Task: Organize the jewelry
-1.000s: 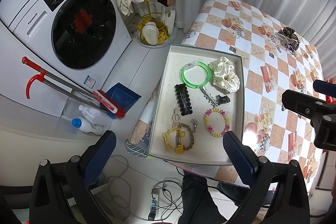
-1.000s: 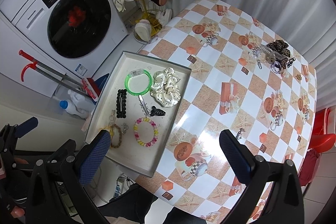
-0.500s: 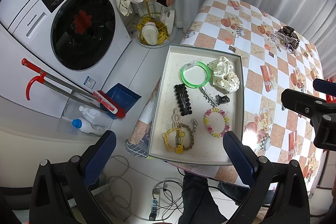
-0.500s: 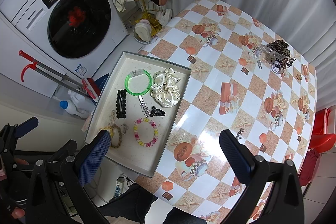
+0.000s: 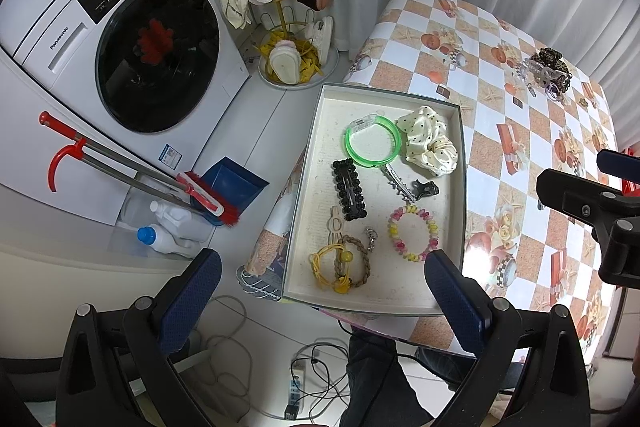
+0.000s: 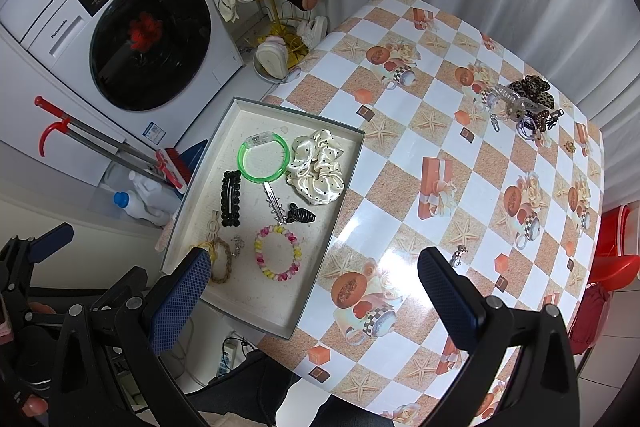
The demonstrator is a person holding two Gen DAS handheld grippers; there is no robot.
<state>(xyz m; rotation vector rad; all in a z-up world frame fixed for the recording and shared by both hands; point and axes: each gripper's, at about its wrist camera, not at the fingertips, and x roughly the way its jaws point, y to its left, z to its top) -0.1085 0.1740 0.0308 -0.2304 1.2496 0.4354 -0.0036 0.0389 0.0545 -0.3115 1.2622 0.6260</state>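
Observation:
A shallow grey tray lies at the table's left edge. It holds a green bangle, a cream dotted scrunchie, a black clip, a pastel bead bracelet and yellow and brown hair ties. A pile of clips and rings lies at the table's far side, and a small silver piece lies near the right fingers. My left gripper hovers open and empty high over the tray's near end. My right gripper hovers open and empty over the tray's right rim.
The table has a checkered orange and white cloth. A white washing machine, a red broom and blue dustpan, bottles and a rack with slippers stand on the floor to the left. Cables lie below. A red stool stands at right.

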